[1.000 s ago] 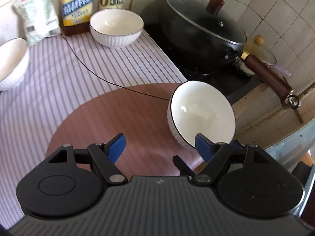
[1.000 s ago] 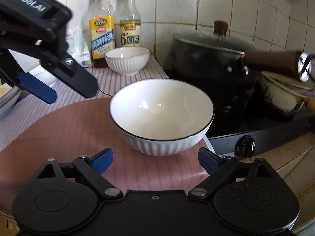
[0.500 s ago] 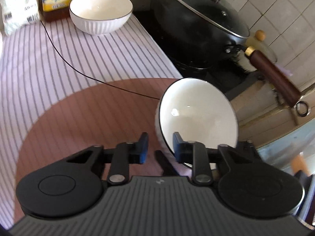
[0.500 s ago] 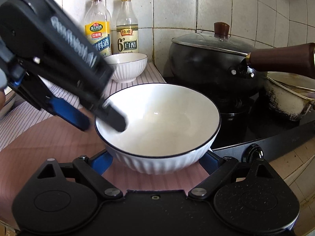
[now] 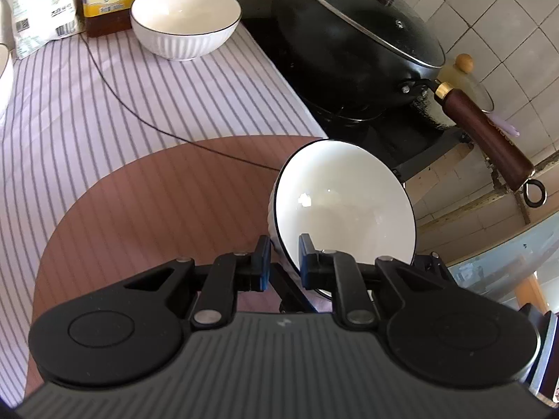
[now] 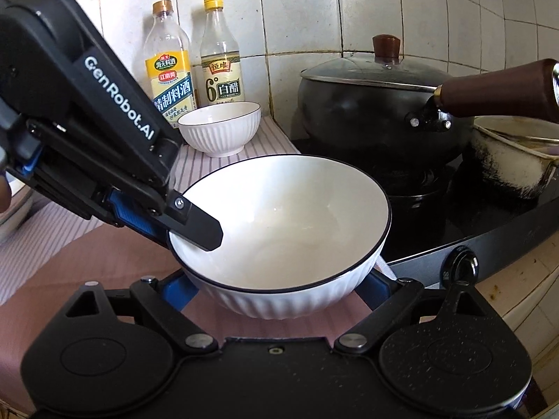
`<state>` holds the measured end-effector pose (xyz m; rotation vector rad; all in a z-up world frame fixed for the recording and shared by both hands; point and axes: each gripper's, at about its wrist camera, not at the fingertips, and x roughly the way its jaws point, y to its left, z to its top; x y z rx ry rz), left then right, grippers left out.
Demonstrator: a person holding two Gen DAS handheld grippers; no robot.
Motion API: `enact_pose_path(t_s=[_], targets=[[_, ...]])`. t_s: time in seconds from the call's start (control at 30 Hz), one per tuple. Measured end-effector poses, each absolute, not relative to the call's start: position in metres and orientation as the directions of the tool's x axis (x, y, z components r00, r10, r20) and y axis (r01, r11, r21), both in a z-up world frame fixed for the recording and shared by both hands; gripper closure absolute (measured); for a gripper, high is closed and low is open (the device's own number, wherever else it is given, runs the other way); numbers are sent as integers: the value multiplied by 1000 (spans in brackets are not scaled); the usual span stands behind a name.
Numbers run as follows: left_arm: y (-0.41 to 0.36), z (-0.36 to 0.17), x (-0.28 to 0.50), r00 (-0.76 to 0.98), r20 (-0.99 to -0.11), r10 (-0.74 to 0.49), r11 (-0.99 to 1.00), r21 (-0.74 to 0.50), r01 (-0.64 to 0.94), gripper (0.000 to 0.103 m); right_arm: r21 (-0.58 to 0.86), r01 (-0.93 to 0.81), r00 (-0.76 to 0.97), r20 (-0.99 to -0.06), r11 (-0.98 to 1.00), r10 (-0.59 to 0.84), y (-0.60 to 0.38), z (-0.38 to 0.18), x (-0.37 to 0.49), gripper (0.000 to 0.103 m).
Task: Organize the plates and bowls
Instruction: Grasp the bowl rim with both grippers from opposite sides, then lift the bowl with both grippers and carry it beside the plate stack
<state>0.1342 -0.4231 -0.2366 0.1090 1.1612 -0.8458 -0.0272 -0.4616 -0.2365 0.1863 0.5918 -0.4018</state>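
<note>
**Op A:** Right, my left tool [image 5: 282,257] is pinched narrow on the rim of the near bowl [image 5: 344,206], one pad inside, one outside on the ribbed wall. That bowl is on the brown mat [image 5: 146,209], at the tabletop [image 5: 70,104] edge beside the stove.

**Op B:** And your right tool [image 6: 276,288]?

**Op A:** Spread wide, fingers on either side of the same bowl low down. From the right view I can't tell whether the pads touch the wall or just flank it; I'd say it isn't gripping.

**Op B:** So the left does the carrying. Where does it go?

**Op A:** My guess is onto the second bowl [image 5: 186,19] at the back by the bottles [image 6: 194,66], since nesting them looks like the tidy outcome. I may be wrong about the target.

**Op B:** Rim grip on glazed china. Risky?

**Op A:** It can pivot on the pads. I'd lift straight up and slowly, keep the bowl from swinging, and hold the right tool under or beside it as a guard until it clears the mat.

**Op B:** Anything in the way?

**Op A:** The wok handle [image 5: 484,139] sticks out on the stove side, and a thin black cord [image 5: 139,118] crosses the striped cloth. I'd travel over the cloth, above the cord, then lower it centred so the rims don't chip.
</note>
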Motion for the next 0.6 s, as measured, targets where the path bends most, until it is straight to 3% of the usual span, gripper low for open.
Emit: enact_pose_path(t_s=[0.6], targets=[[-357, -194, 136, 226, -855, -466, 745, -242, 621, 88, 22, 280, 803, -553, 960, -222, -410, -205, -6, 7]])
